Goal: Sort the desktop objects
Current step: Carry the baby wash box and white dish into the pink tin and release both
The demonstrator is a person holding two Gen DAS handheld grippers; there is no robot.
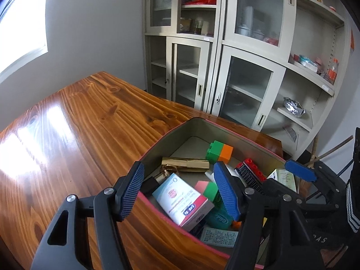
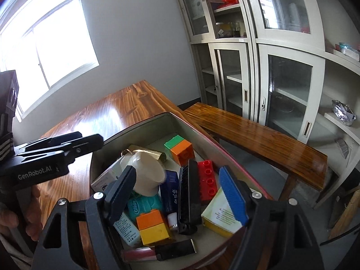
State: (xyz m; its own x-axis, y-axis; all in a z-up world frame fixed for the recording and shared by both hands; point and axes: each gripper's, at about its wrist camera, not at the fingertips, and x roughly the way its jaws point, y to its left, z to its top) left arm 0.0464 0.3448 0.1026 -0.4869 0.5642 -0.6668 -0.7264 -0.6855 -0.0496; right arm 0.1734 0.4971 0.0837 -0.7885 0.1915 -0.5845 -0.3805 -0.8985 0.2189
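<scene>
The rectangular grey tin box with a pink rim stands on the glossy brown wooden surface, directly below and ahead of both units. The left hand-held gripper has its jaws spread apart over the box's near rim, nothing between the pads; below it lies a white and red carton. Only the right view shows the white cup on its side and the black comb. The right hand-held gripper is likewise spread, gripping nothing.
</scene>
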